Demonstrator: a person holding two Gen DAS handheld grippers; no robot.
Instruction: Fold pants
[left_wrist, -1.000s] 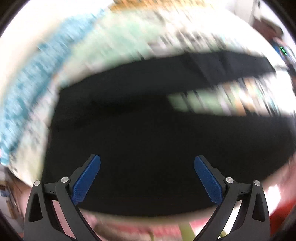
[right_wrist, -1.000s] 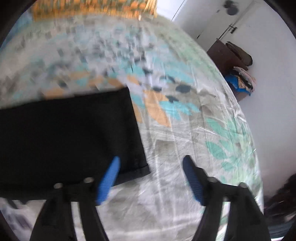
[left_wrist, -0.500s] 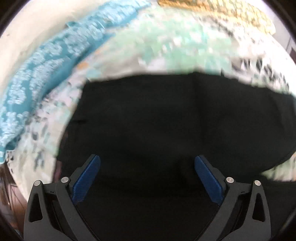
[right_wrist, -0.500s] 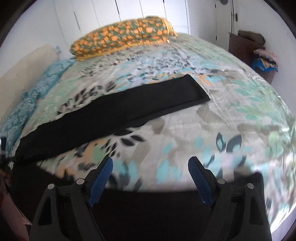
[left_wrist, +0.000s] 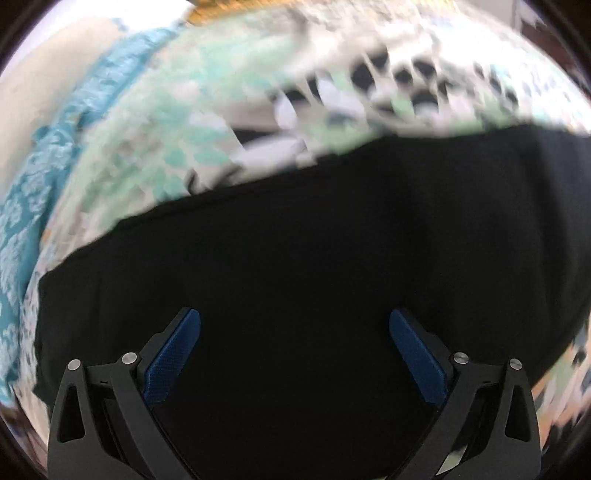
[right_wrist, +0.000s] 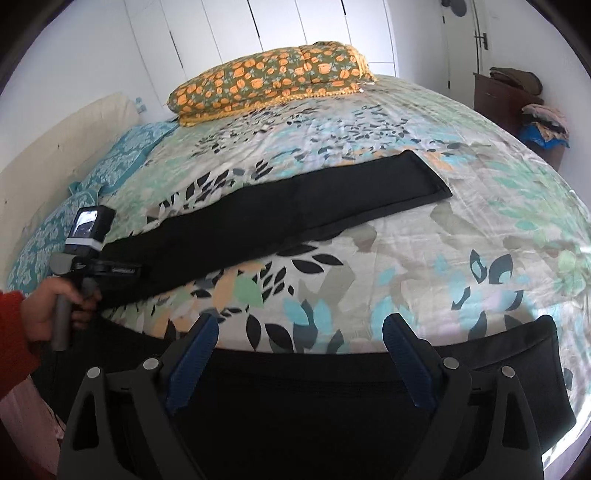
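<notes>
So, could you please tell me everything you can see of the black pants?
The black pants look like plain matte cloth, spread flat on the leaf-print bedsheet. One leg runs diagonally to a straight hem; the other lies along the near edge, under the open right hand-held gripper. The left hand-held gripper hovers open above them.

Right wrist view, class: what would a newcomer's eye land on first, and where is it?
The black pants stretch in a long dark band across the leaf-print bedsheet, one leg reaching up to the right. Beyond them, an orange floral pillow sits at the far edge. The open right gripper frames the near cloth.
</notes>
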